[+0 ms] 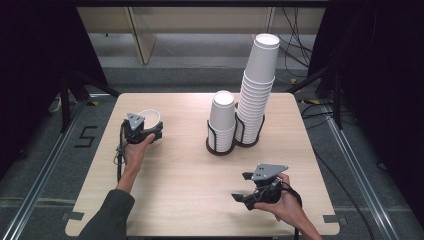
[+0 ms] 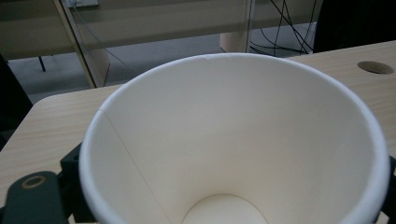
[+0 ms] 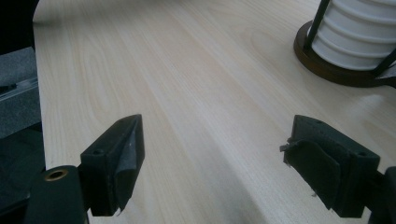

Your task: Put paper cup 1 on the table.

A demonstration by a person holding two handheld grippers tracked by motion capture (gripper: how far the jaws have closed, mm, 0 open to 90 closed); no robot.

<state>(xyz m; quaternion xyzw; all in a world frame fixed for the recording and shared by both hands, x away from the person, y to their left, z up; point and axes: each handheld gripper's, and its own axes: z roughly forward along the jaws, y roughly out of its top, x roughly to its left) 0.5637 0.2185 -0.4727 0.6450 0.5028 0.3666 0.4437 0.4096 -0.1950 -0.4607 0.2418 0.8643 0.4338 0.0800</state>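
Note:
A white paper cup [image 1: 150, 119] stands open end up at the left of the wooden table [image 1: 175, 175]. My left gripper [image 1: 148, 131] is shut on it from the near side. In the left gripper view the cup [image 2: 233, 140] sits between the jaws, and one black finger [image 2: 70, 165] rests against its left wall. My right gripper [image 1: 241, 188] hovers low over the table's front right, open, with nothing between its fingers [image 3: 116, 158]. A person's hands hold both grippers.
Two stacks of upside-down white cups stand in black wire holders at the back right: a tall leaning stack [image 1: 257, 90] and a short one [image 1: 222, 122]. A holder base [image 3: 336, 65] lies ahead of my right gripper. A round cable hole [image 2: 376, 67] marks the tabletop.

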